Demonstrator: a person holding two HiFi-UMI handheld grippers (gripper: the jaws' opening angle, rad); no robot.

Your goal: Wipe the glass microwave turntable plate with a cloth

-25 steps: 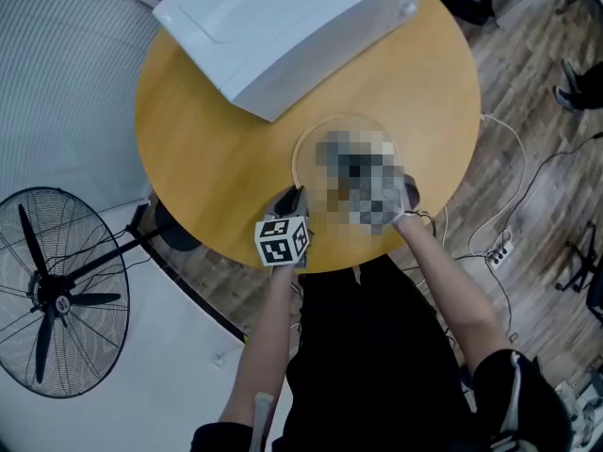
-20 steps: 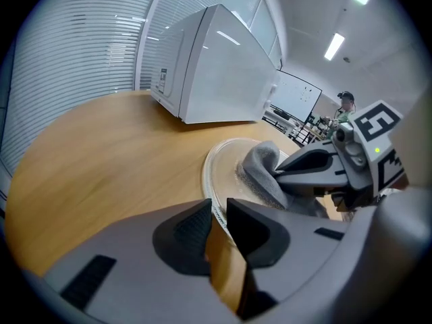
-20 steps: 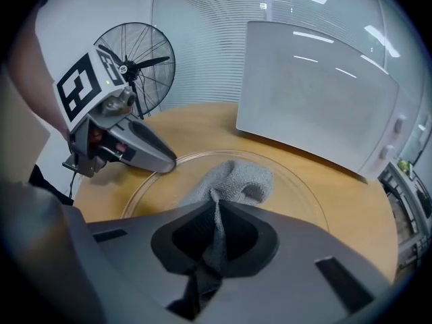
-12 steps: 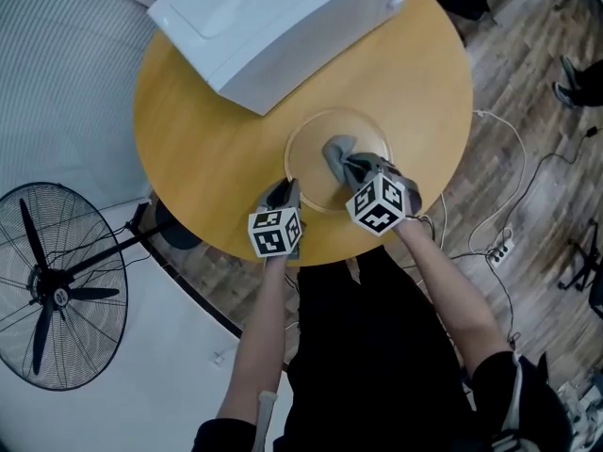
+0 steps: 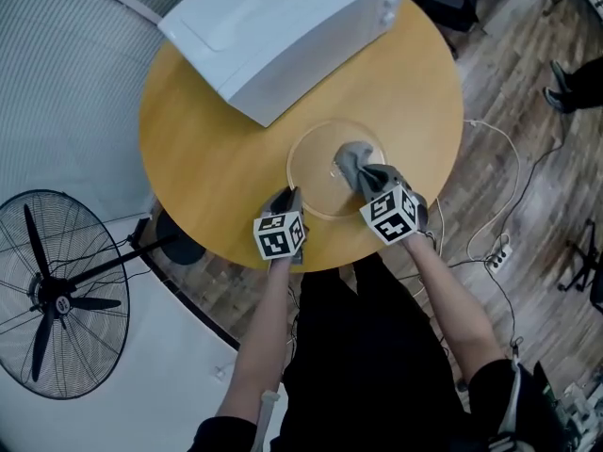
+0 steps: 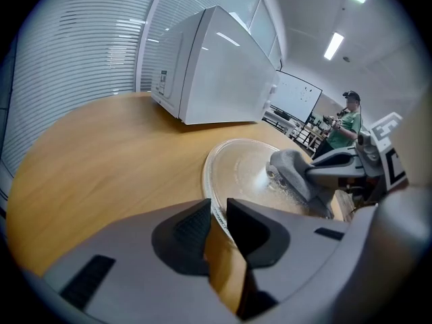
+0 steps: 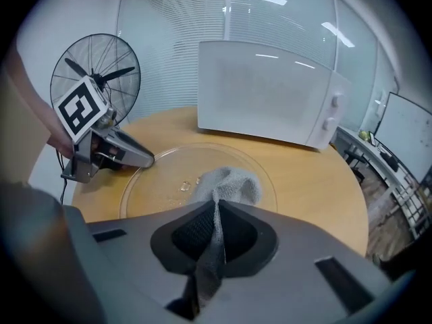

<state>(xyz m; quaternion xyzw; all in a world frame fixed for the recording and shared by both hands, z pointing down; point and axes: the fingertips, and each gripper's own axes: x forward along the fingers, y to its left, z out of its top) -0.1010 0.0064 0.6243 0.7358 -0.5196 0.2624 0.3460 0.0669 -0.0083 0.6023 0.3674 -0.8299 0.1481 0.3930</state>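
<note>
Head view puts you in the middle of the wiping step. The clear round glass turntable plate (image 5: 301,172) lies flat on the round yellow wooden table (image 5: 207,149), in front of the white microwave oven (image 5: 283,26) and close to the table edge nearest you. Your left gripper (image 5: 293,196) has its jaws closed on the plate's near-left rim. In the left gripper view the glass edge runs between the two pads, so that hand acts as the anchor. Your right gripper (image 5: 366,171) has its jaws pressed together on a crumpled grey cloth (image 5: 350,155). The bunched free end of the cloth rests on the glass just right of the plate's centre.

From how things lie, I judge the wipe to be under way, with the left half and the far rim yet to be covered. The next move calls for dragging the cloth across the glass with light downward pressure, leading with the fabric and not the jaw tips. Hold the left pinch firm so the plate neither slides nor turns. Stop the stroke short of the left gripper, then work around the rim.
</note>
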